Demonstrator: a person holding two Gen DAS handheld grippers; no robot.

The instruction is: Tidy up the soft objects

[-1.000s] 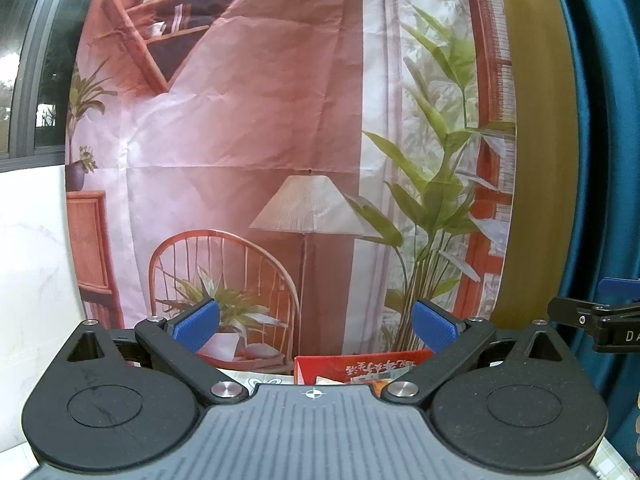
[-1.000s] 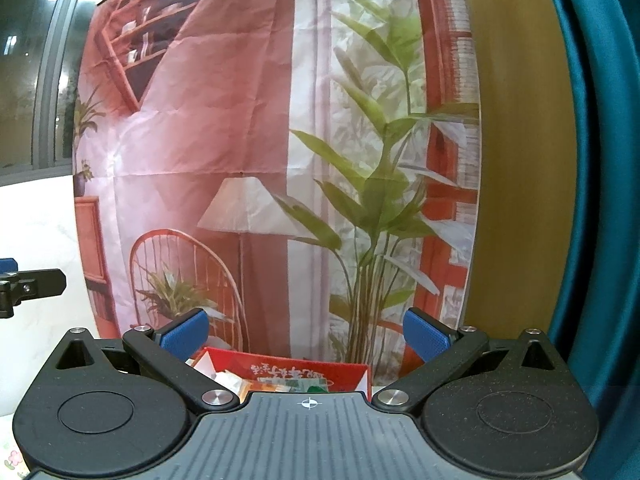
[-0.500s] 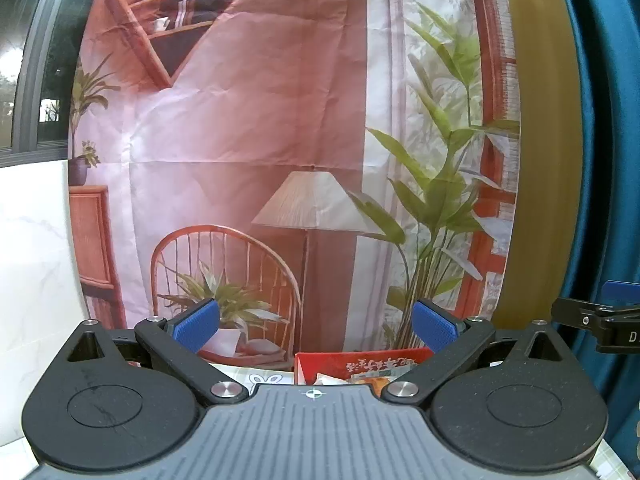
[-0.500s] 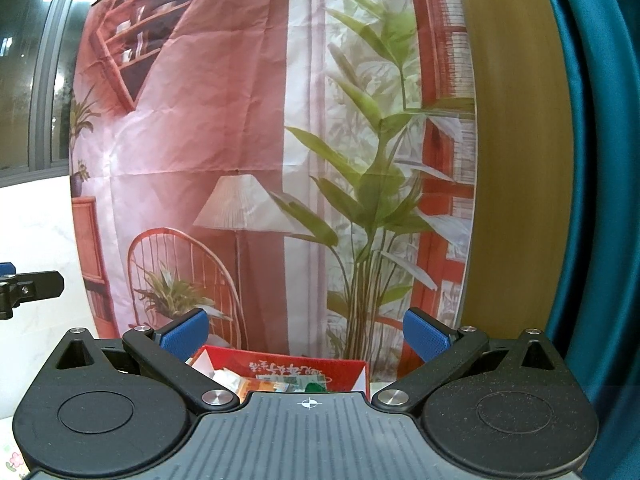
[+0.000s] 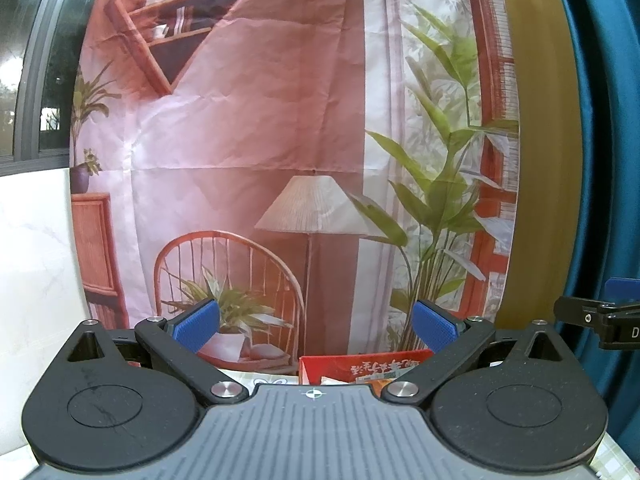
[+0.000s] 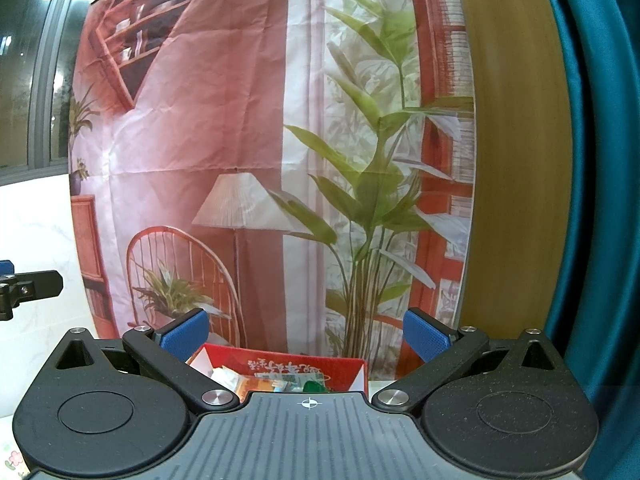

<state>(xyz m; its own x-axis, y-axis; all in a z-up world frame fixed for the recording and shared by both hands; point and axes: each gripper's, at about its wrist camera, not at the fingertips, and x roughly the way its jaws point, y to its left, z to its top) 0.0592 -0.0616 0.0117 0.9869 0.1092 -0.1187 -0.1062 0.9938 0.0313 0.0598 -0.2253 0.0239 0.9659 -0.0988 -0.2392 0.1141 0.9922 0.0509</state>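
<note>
A red box (image 6: 288,364) with white lettering stands low ahead of both grippers, several small packets showing inside it; in the left wrist view the same red box (image 5: 360,366) sits low and right of centre. My left gripper (image 5: 316,326) is open, its blue pads wide apart with nothing between them. My right gripper (image 6: 306,334) is open too and holds nothing. Both are raised and level, pointing at the backdrop. The box's lower part is hidden behind the gripper bodies.
A printed cloth backdrop (image 5: 280,140) with a chair, lamp and plant hangs close ahead. A teal curtain (image 6: 592,200) runs down the right, a white wall (image 5: 36,260) on the left. A patterned tablecloth (image 5: 264,380) shows under the box.
Both views have drifted slightly, the backdrop shifting a little to the right in the left wrist view. Both grippers stay open and empty.
</note>
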